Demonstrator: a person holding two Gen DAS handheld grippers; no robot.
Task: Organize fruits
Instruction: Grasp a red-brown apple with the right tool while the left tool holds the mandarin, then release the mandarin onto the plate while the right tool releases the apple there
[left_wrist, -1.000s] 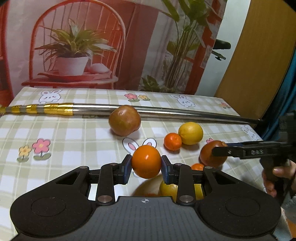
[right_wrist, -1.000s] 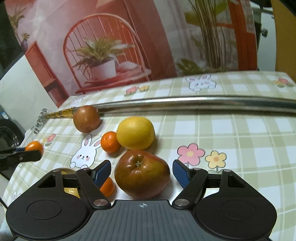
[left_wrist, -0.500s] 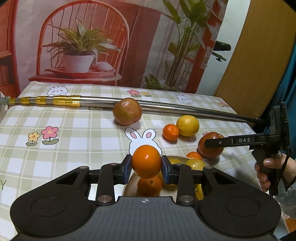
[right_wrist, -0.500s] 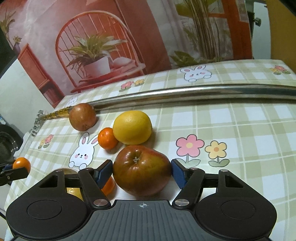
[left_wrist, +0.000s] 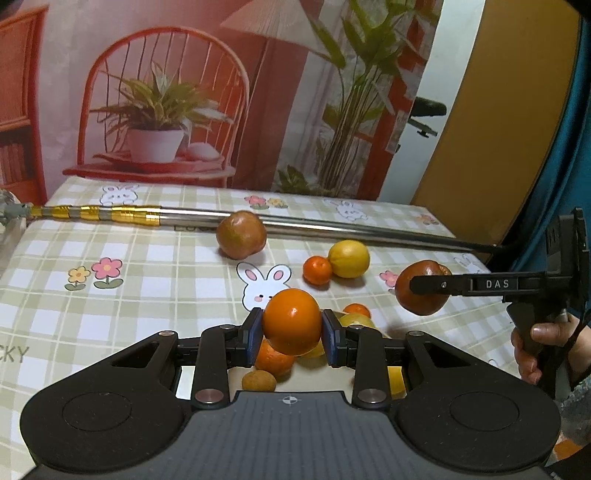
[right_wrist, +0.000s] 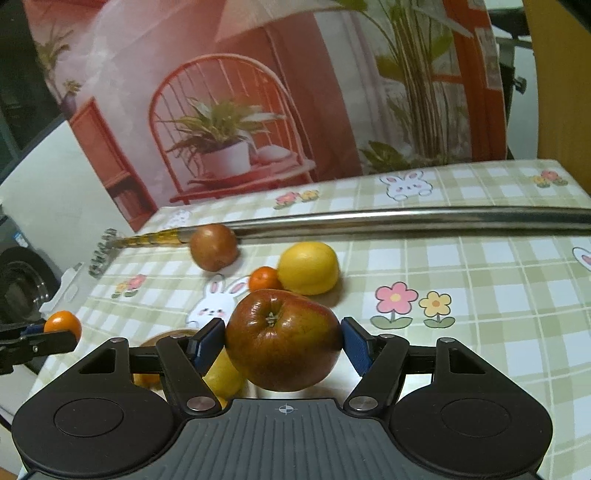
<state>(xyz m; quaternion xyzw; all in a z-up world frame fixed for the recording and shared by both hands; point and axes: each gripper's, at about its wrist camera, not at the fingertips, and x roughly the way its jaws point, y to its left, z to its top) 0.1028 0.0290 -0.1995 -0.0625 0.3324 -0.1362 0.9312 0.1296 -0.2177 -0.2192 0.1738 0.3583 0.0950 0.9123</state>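
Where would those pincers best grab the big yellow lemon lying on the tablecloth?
Probably across the lemon's plump middle, one finger on its far side and one on its near side, coming down from above. A small mandarin touches its left side, so squeezing left to right looks crowded. Both grippers hold fruit now: the left an orange, the right an apple.

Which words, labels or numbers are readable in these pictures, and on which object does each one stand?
"DAS": white letters on the side of the right gripper, seen from the left wrist view.
"CKY": grey letters printed on the tablecloth at its left edge; the word's start is cut off.
A dark print on the tablecloth just below the metal pole is too small to read.
The right wrist view shows no readable text.
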